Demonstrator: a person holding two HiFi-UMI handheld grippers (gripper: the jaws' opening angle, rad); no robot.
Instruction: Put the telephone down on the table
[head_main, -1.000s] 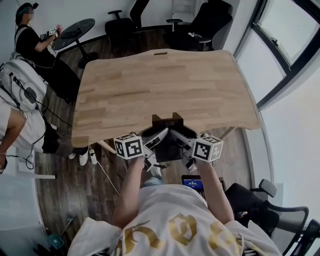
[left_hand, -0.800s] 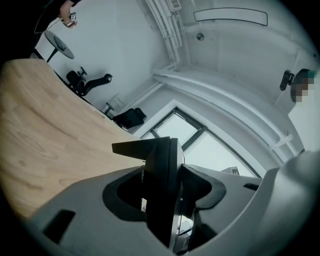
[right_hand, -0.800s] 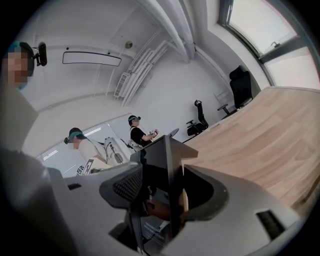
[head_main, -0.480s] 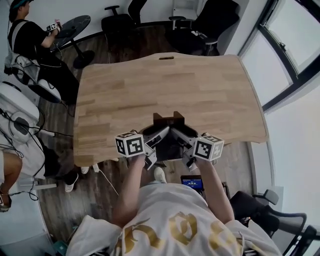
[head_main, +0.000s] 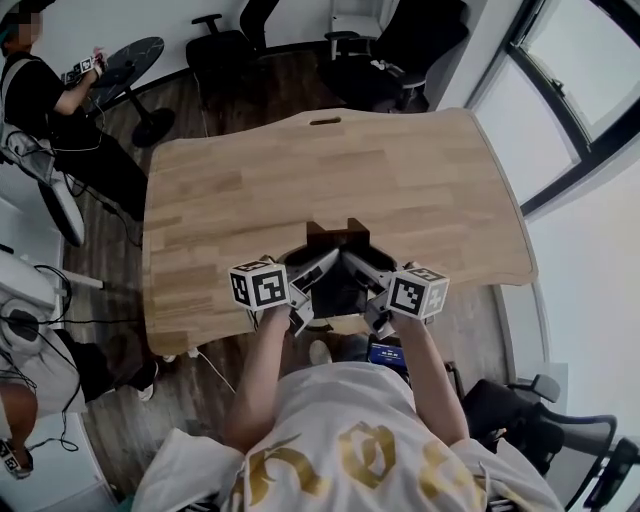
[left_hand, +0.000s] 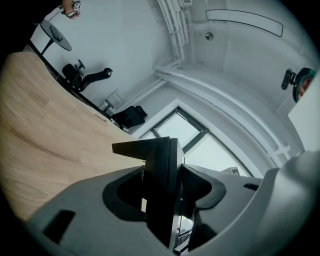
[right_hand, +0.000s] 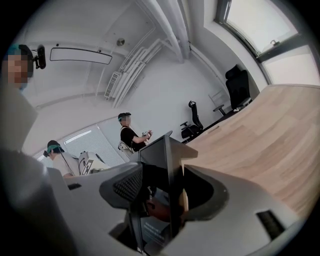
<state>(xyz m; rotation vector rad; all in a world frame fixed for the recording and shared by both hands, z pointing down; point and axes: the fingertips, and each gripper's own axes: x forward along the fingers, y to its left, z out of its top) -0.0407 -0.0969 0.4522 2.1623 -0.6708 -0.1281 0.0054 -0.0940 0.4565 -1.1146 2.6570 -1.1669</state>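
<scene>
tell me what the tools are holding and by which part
The telephone, held between both: the left tool clamps its left side, the right tool its right side.

Telephone (head_main: 338, 285) between left gripper (head_main: 312, 278) and right gripper (head_main: 368, 280), at table (head_main: 330, 170) near edge.

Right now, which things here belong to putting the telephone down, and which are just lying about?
In the job:
telephone
left gripper and right gripper, jaws closed on it
table

Lying about:
office chairs
round side table
</scene>
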